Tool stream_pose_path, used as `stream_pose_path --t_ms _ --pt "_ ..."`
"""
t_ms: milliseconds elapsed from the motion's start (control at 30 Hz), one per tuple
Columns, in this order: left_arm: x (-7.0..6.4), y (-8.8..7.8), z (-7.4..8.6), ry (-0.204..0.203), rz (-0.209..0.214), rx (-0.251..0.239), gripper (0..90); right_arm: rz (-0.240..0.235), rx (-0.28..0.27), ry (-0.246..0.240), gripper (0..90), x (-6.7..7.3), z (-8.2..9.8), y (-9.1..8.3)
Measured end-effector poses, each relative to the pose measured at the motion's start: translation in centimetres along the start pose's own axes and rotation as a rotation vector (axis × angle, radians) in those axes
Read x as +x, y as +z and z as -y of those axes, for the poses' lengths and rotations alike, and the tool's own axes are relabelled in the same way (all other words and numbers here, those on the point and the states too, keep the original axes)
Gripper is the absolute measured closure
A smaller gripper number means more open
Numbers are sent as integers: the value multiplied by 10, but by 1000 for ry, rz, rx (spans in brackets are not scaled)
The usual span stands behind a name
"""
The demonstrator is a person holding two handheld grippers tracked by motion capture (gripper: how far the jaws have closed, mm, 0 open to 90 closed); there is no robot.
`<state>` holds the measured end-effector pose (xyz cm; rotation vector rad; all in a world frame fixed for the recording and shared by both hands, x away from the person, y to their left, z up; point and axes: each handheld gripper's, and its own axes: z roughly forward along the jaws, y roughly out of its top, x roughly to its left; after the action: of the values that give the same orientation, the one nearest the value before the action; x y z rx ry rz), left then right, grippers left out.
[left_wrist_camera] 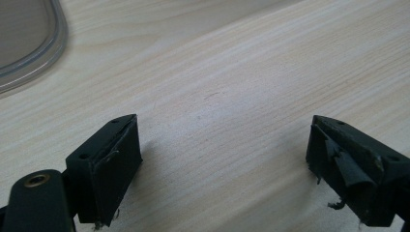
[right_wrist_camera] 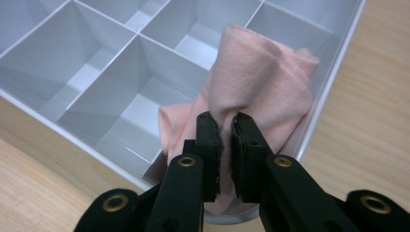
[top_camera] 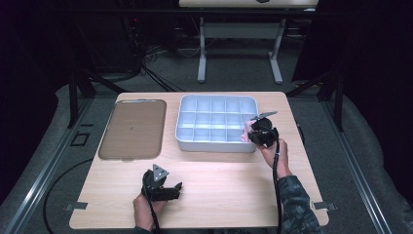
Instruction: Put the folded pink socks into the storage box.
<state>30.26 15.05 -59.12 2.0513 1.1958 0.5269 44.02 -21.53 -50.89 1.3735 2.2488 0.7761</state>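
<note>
The right gripper has its jaws pinched nearly together on a fold of a pink cloth, which bulges up above the jaw tips and trails down beneath them. In the right gripper view the cloth sits in the corner compartment of a grey divided tray, against the tray's outer wall, with part of it spilling toward 9 o'clock into the neighbouring cell. In the high view the right gripper hangs over the tray's corner at 4 o'clock, and a sliver of pink cloth shows just beside it at 10 o'clock. The left gripper rests low over the bare wooden table near its front edge, at about 7 o'clock from the tray and well apart from it; its jaws stand wide with only tabletop between them. A flat brown lid lies at 9 o'clock of the tray, near it but apart
</note>
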Motion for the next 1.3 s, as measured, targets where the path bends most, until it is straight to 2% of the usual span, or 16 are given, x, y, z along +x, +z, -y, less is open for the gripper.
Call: stream_pose_path --t_ms 133,233,300,367,467,567,633,700,767,833,967,1033,1133,1300 --pt "0 0 0 1 0 1 119 -19 28 14 823 -2 0 5" --pt "0 0 0 1 1 0 119 -70 44 57 812 -8 -1 7" --pt "0 0 0 2 1 1 120 -91 50 69 783 -10 -2 5" --pt "0 0 0 2 0 1 120 -112 32 81 710 -12 -2 -1" --pt "0 0 0 3 0 1 120 -119 -11 85 675 -13 -3 -16" --pt "0 0 0 2 1 1 119 -103 -86 78 630 -13 -7 -32" --pt "0 0 0 2 1 1 120 -64 -124 65 565 -13 -11 -37" --pt "0 0 0 2 1 1 119 -49 -141 57 510 -13 -16 -35" --pt "0 0 0 2 2 0 119 -15 -125 44 450 -12 -24 -27" --pt "0 0 0 3 2 1 119 -1 -104 33 482 -11 -29 -20" --pt "0 0 0 3 2 1 119 5 -64 19 717 -9 -29 -12" --pt "0 0 0 3 2 1 119 10 -54 27 785 -9 -26 -11" --pt "0 0 0 3 2 1 119 0 -39 35 827 -10 -22 -8" --pt "0 0 0 2 2 1 119 -50 11 75 838 -12 -16 -1"
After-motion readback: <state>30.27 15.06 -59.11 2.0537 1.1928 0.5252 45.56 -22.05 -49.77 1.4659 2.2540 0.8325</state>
